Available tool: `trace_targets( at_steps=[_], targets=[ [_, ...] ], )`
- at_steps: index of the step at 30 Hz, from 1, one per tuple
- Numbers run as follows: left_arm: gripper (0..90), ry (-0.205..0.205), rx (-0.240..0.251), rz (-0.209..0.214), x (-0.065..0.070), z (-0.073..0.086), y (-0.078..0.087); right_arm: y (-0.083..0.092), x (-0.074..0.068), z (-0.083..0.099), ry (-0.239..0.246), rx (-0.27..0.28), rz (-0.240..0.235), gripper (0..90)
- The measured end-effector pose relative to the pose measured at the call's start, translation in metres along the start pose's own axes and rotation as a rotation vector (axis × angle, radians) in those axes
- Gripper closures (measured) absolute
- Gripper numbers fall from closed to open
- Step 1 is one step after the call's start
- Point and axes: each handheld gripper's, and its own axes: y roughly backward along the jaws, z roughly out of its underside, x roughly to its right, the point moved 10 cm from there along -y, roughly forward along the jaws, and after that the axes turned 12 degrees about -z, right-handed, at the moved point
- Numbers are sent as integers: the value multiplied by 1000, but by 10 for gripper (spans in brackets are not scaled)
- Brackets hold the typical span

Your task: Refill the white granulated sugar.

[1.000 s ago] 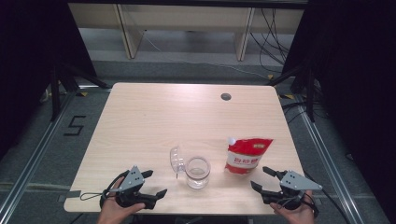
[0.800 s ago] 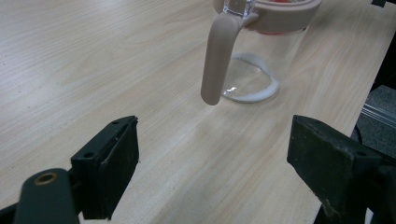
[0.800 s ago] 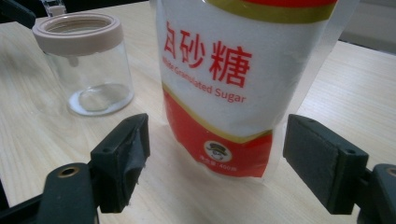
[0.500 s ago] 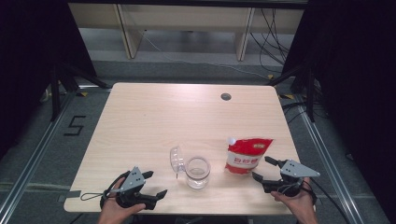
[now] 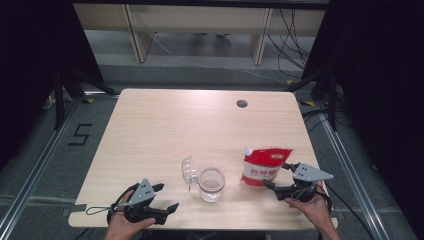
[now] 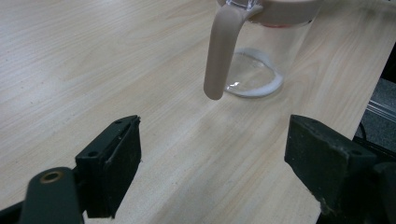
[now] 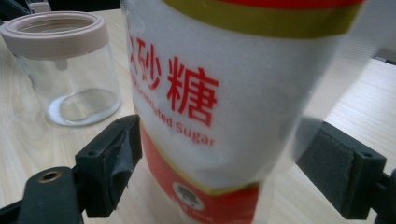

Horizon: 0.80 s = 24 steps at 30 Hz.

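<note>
High view: your right gripper (image 5: 278, 179) sits at the desk's (image 5: 165, 125) near right edge, jaws spread wide, either side of the sugar bag (image 5: 262, 167) but not closed on it. The bag lies just right of the glass jar (image 5: 211, 184), whose clear lid (image 5: 188, 170) hangs open at its left. Your left gripper (image 5: 165, 197) rests near the front left, jaws parted and holding nothing, pointed toward the jar.
</note>
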Motion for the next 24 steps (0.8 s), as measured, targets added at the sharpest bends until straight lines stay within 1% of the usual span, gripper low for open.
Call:
trace_targets(
  at_steps=[1, 3, 4, 5, 6, 7, 8, 9, 10, 11, 13, 14, 15, 16, 17, 18, 19, 20, 21, 22, 23, 24],
  targets=[
    [183, 1, -1, -2, 0, 0, 0, -2, -1, 0, -20, 4, 0, 181],
    [183, 4, -1, -3, 0, 0, 0, -4, 0, -1, -8, -1, -5, 184],
    [183, -4, -2, -4, -1, 0, 0, -7, 1, -3, -9, 18, 4, 186],
    [183, 1, -3, -4, 0, 0, 0, -7, 0, -2, -1, 2, -14, 199],
    [185, 3, -2, -1, 0, 0, 0, -8, 0, -4, -1, 12, -16, 218],
    [185, -1, -1, -1, 0, 0, 0, -9, 1, -5, 18, 15, -23, 236],
    [186, -6, 1, 0, 0, 0, 0, -9, 0, -5, 20, 18, -23, 256],
    [188, -3, 0, -2, 0, 0, 0, -10, -1, -5, 21, 19, -30, 264],
    [192, -4, -1, -4, 0, 0, 1, -10, -1, -5, 32, 17, -39, 265],
    [192, -3, -1, -5, -1, 0, 1, -10, -1, -5, 30, 16, -39, 267],
    [195, -2, 0, -5, -1, 0, 1, -9, -1, -5, 15, 18, -17, 279],
    [197, -3, 2, -6, 0, 0, 1, -9, -1, -6, 7, 29, -1, 291],
    [198, -14, 8, -4, -1, -1, 0, -8, -1, -5, 1, 13, 0, 302],
    [201, -26, 8, -4, -1, -1, 0, -8, -3, -6, -13, 22, 3, 318],
    [202, -27, 5, -6, -2, 0, 0, -7, -4, -5, -12, 16, 15, 330],
    [203, -24, 8, -1, -1, -1, 0, -7, -6, -6, -17, 19, 27, 344],
    [204, -25, 8, 1, -1, -1, 0, -6, -9, -4, -40, 2, 33, 353],
    [206, -26, 6, -5, -2, 0, 0, -6, -11, -4, -52, 3, 36, 362],
    [206, -22, 7, -4, -1, 0, 1, -5, -12, -5, -61, 4, 68, 367],
    [207, -13, 13, -3, 0, -1, 0, -5, -13, -5, -66, 7, 76, 373],
    [208, -13, 15, -1, 0, -1, 0, -5, -14, -5, -78, 3, 85, 377],
    [208, -27, 7, -5, -2, 0, 1, -4, -13, -6, -56, 10, 110, 381]
  ],
)
